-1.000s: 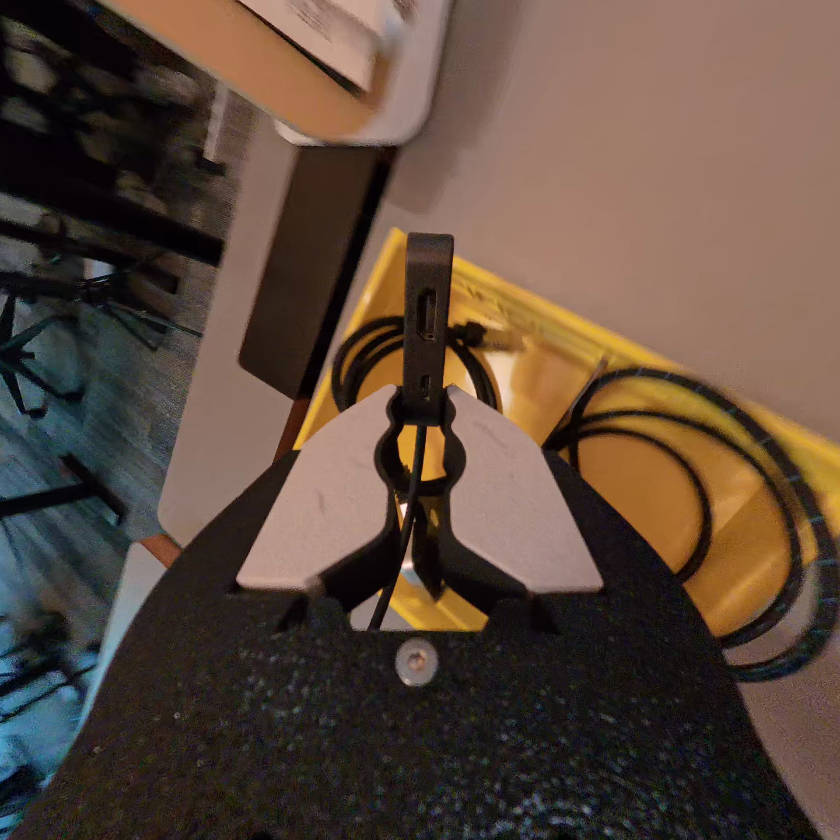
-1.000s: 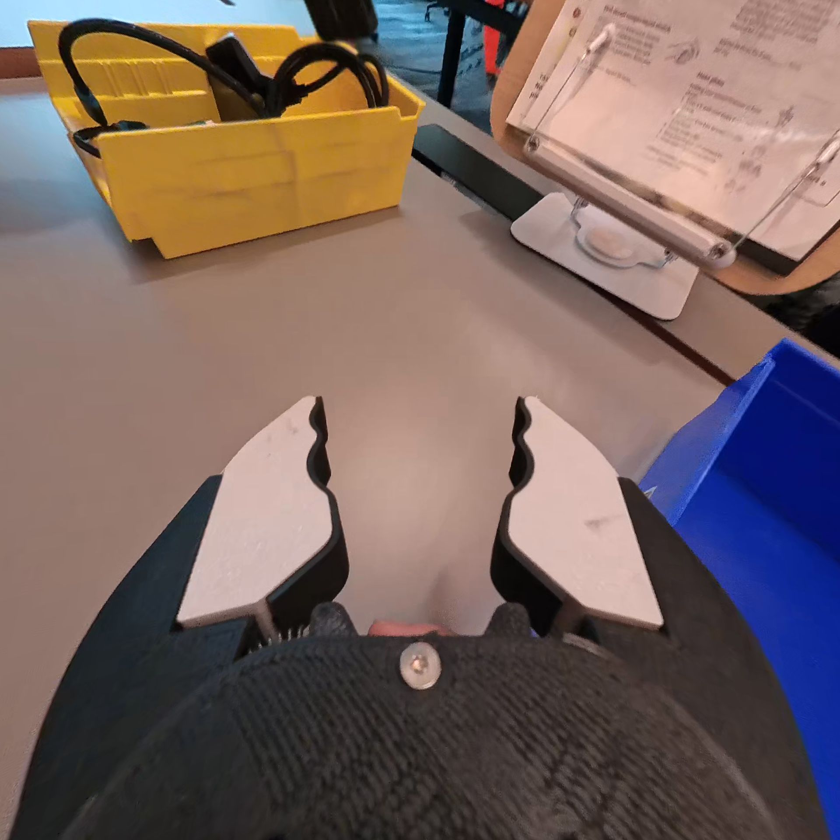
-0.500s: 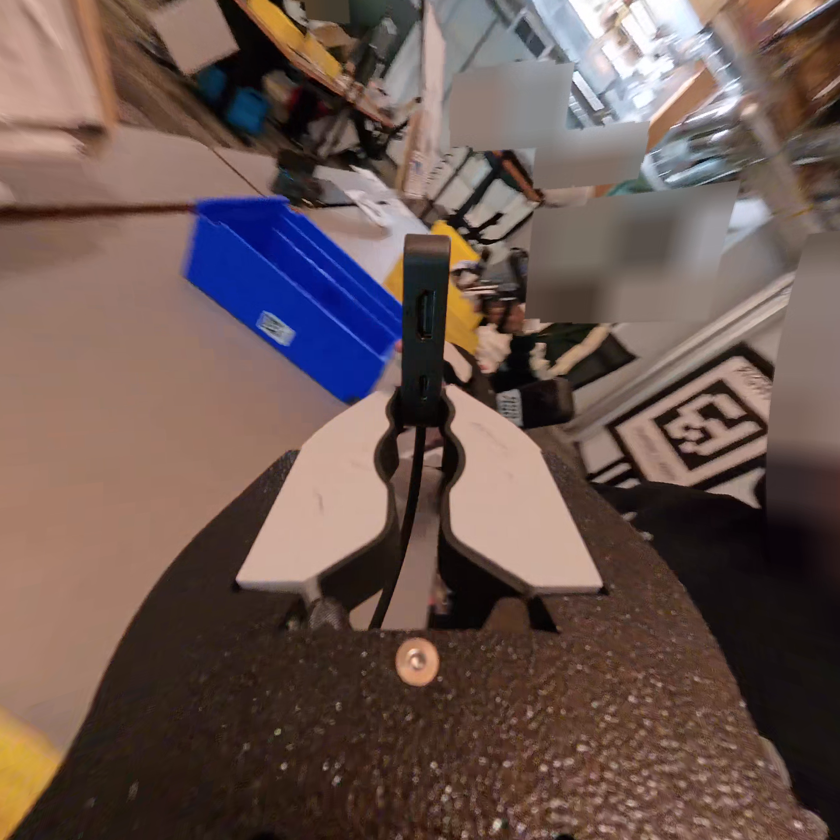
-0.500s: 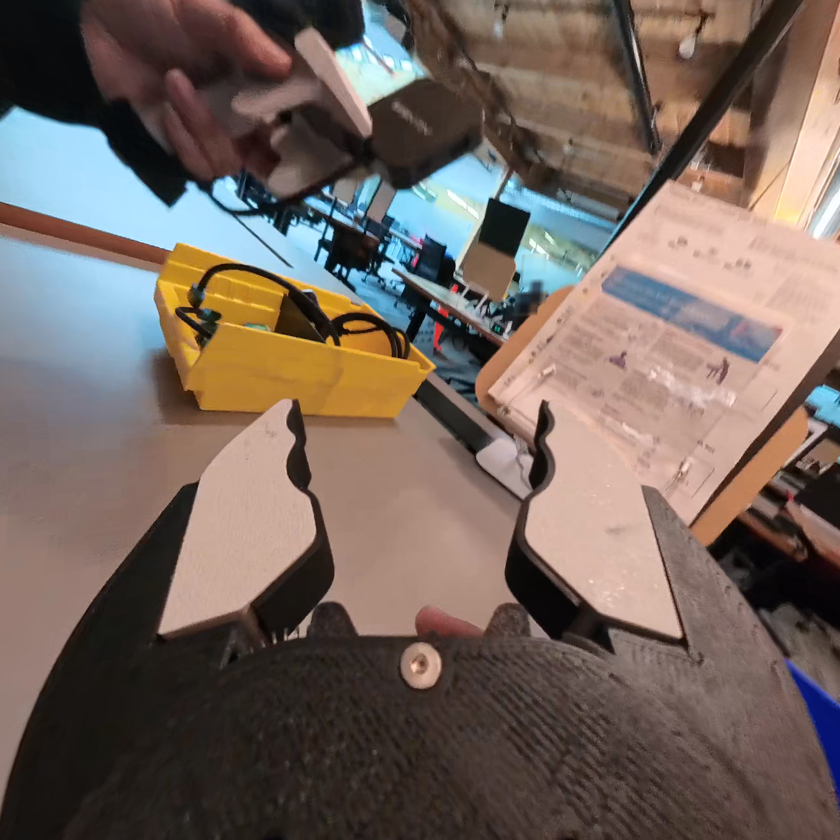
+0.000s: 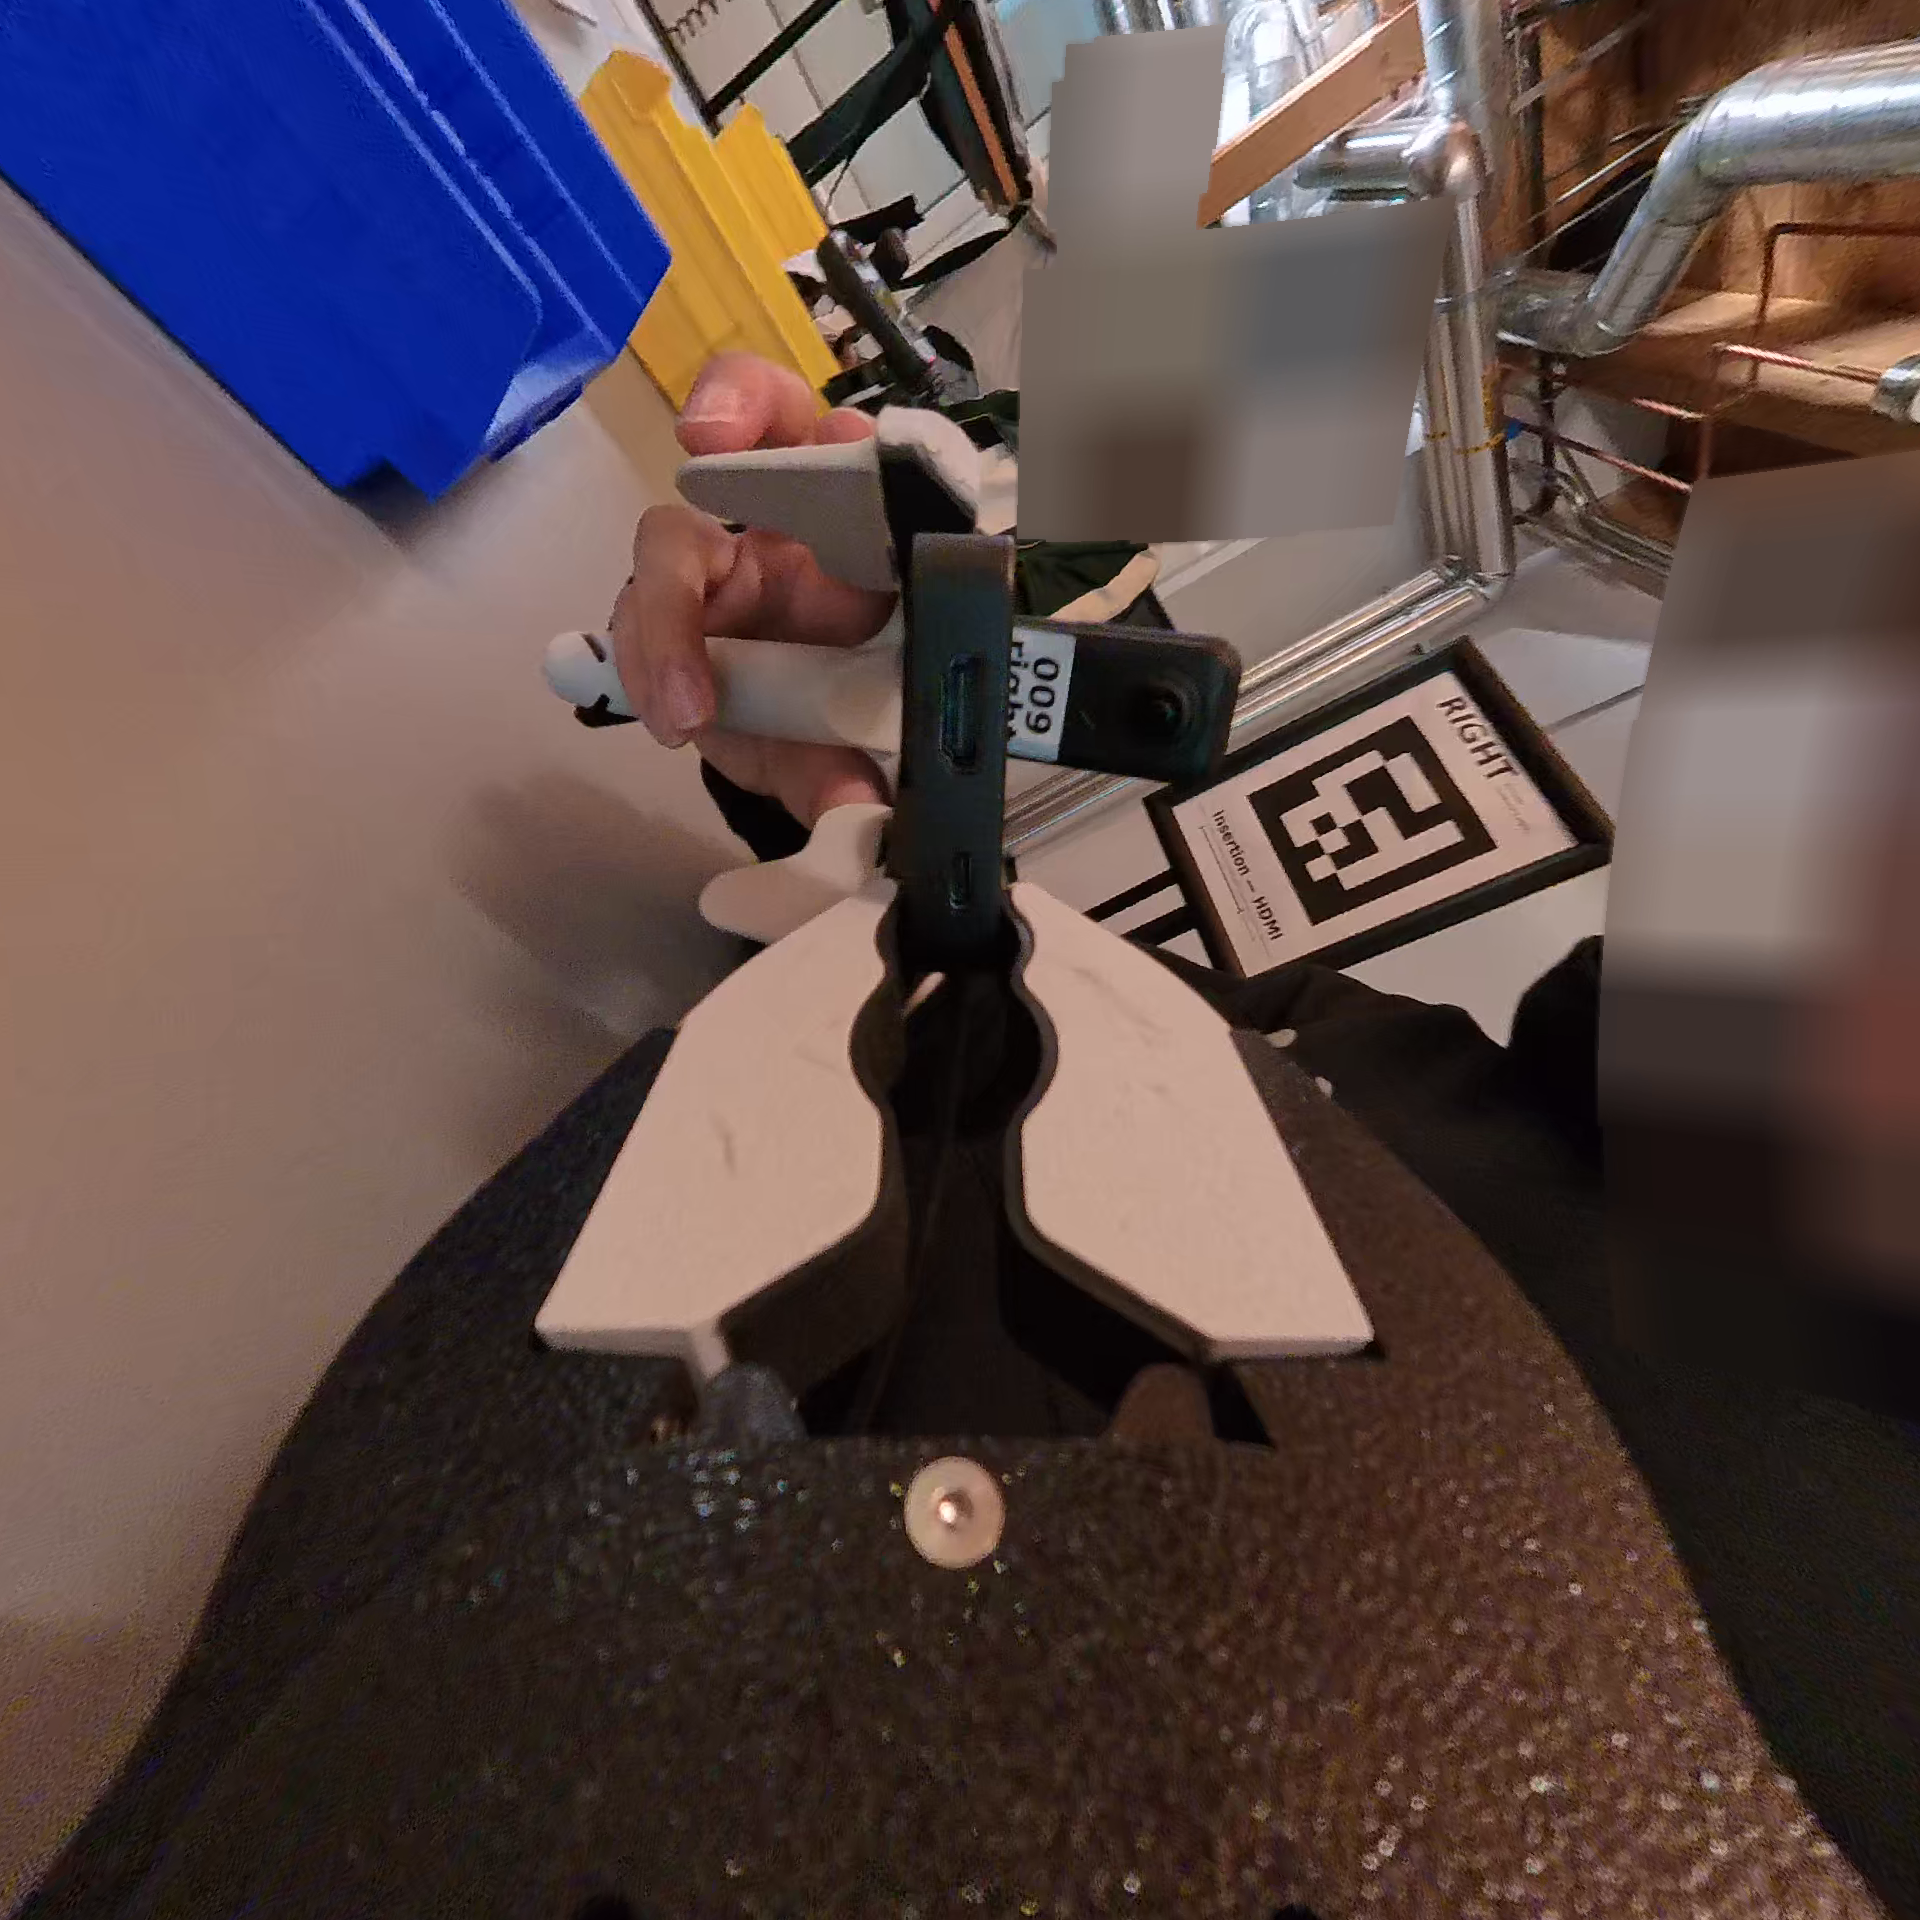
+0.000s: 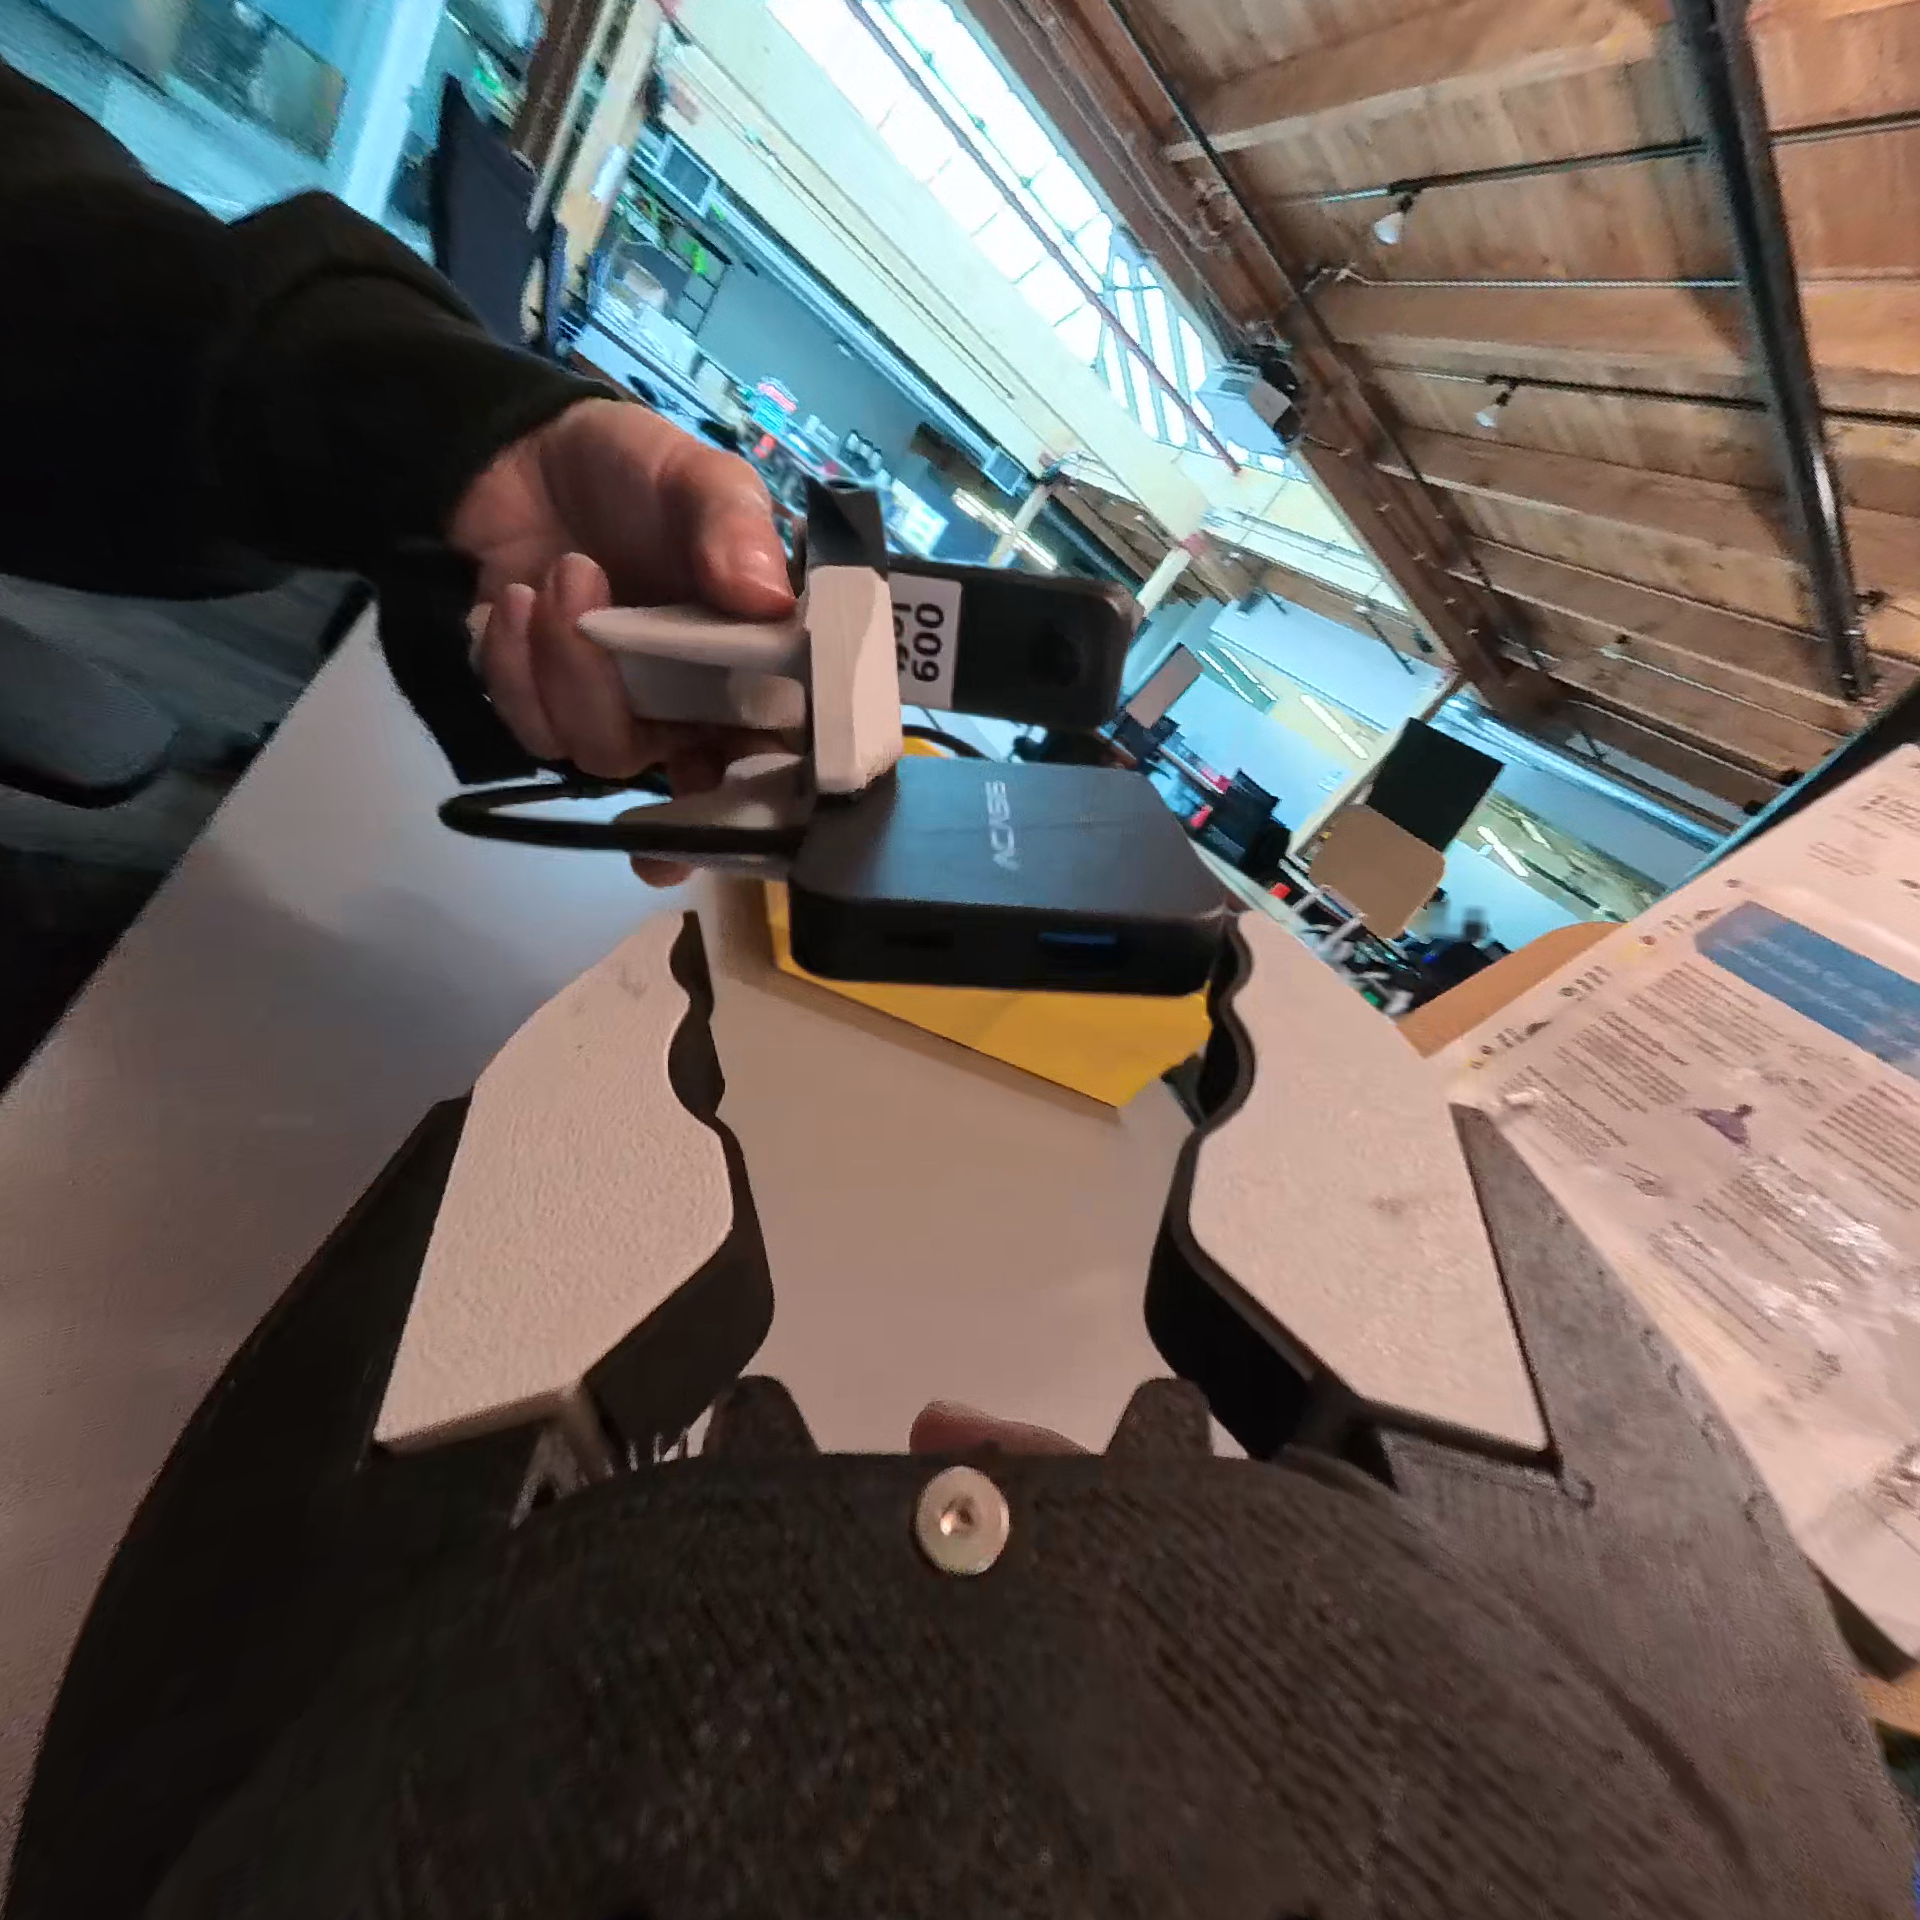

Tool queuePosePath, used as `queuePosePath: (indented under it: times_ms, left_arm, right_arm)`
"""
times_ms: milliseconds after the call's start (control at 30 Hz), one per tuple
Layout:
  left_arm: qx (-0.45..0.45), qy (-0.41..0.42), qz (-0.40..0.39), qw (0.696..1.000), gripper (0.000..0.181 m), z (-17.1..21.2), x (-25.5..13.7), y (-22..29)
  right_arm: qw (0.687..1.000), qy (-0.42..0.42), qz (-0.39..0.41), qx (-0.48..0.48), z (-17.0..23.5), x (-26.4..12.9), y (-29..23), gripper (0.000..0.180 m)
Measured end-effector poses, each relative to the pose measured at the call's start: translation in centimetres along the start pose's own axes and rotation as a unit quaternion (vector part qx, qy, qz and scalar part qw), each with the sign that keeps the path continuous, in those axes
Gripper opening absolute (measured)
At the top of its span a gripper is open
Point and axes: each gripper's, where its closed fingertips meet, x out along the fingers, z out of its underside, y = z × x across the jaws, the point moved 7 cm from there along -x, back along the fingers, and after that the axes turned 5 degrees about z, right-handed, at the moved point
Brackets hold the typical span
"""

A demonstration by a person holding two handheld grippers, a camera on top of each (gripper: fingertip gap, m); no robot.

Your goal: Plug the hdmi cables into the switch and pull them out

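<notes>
My left gripper [image 5: 951, 925] is shut on the black switch [image 5: 954, 717] and holds it edge-on in the air, ports toward the camera. The switch's short black cable [image 5: 935, 1195] runs back between the fingers. In the right wrist view the switch [image 6: 997, 862] lies flat just past my open right gripper [image 6: 961, 945], level with its fingertips. The left gripper [image 6: 842, 769] grips the switch's far end, held by a hand [image 6: 613, 582]. In the left wrist view the right gripper's fingers [image 5: 790, 509] stand either side of the switch. No HDMI cable shows clearly.
A yellow bin [image 6: 997, 1039] sits on the grey table [image 6: 260, 935] behind the switch. A paper sheet on a stand [image 6: 1714, 1091] is at the right. A blue bin [image 5: 260, 208], another yellow bin [image 5: 717, 208] and a framed marker card [image 5: 1382, 821] show past the left gripper.
The left gripper has lifted the switch away from the yellow bin and swung round to face the right gripper. The right gripper has tilted up, and its open fingers now flank the switch.
</notes>
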Motion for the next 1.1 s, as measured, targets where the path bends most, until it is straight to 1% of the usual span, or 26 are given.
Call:
queuePosePath:
  times_ms: [100,167,300,400,500,600,667,767,833,900,933,967,1000,1033,1067,1100]
  left_arm:
    - [-0.012,0.0,-0.004,1.0,0.014,0.4,0.5,-0.5]
    - [-0.019,0.006,-0.006,1.0,0.014,0.5,0.6,-0.8]
    - [-0.029,0.01,-0.018,0.999,0.014,0.9,1.0,-1.5]
    - [-0.026,0.026,-0.05,0.998,0.014,0.7,0.7,-2.4]
    - [-0.039,0.045,-0.046,0.997,0.015,0.5,0.3,-2.9]
    - [-0.039,0.053,-0.06,0.996,0.017,0.5,-0.1,-3.5]
    - [-0.024,0.068,-0.067,0.995,0.028,0.2,-0.3,-3.3]
    - [-0.021,0.109,-0.048,0.993,0.048,-0.9,-1.1,-1.5]
    - [0.002,0.15,0.011,0.989,0.044,-2.1,-2.2,1.1]
    - [0.041,0.198,0.073,0.977,0.042,-3.5,-3.9,4.4]
    - [0.071,0.216,0.085,0.97,0.04,-4.1,-4.9,5.9]
    - [0.116,0.224,0.074,0.965,0.039,-4.6,-6.0,7.2]
    - [0.174,0.225,0.034,0.958,0.037,-5.0,-7.1,8.1]
    - [0.236,0.218,-0.034,0.946,0.036,-5.3,-8.3,8.6]
    - [0.298,0.205,-0.126,0.924,0.035,-5.7,-9.6,8.6]
    - [0.355,0.184,-0.233,0.887,0.036,-6.0,-11.2,8.2]
  right_arm:
    - [0.999,0.028,-0.022,0.04,0.1,-0.3,-0.2,0.084]
    - [0.998,0.03,-0.022,0.045,0.4,-0.5,-0.1,0.079]
    - [0.998,0.007,-0.027,0.06,1.3,-0.9,0.0,0.073]
    - [0.996,-0.025,-0.008,0.085,2.5,-0.7,-0.2,0.072]
    - [0.987,-0.033,0.003,0.157,3.5,-0.3,-0.4,0.073]
    - [0.976,-0.032,-0.011,0.214,4.7,0.0,-0.6,0.073]
    - [0.97,-0.023,-0.017,0.242,5.2,-0.1,-0.5,0.073]
    - [0.964,-0.006,-0.008,0.266,5.5,-1.0,0.3,0.073]
    - [0.957,0.023,0.003,0.29,5.5,-1.7,1.0,0.073]
    - [0.952,0.041,0.009,0.302,5.5,-2.2,1.4,0.073]
    - [0.95,0.049,0.011,0.307,5.5,-2.3,1.6,0.073]
    - [0.949,0.052,0.013,0.311,5.5,-2.4,1.7,0.073]
    - [0.948,0.051,0.013,0.314,5.6,-2.4,1.7,0.073]
    - [0.948,0.049,0.014,0.315,5.6,-2.4,1.7,0.073]
    - [0.948,0.05,0.016,0.313,5.6,-2.4,1.7,0.073]
    - [0.948,0.052,0.016,0.313,5.6,-2.4,1.7,0.073]
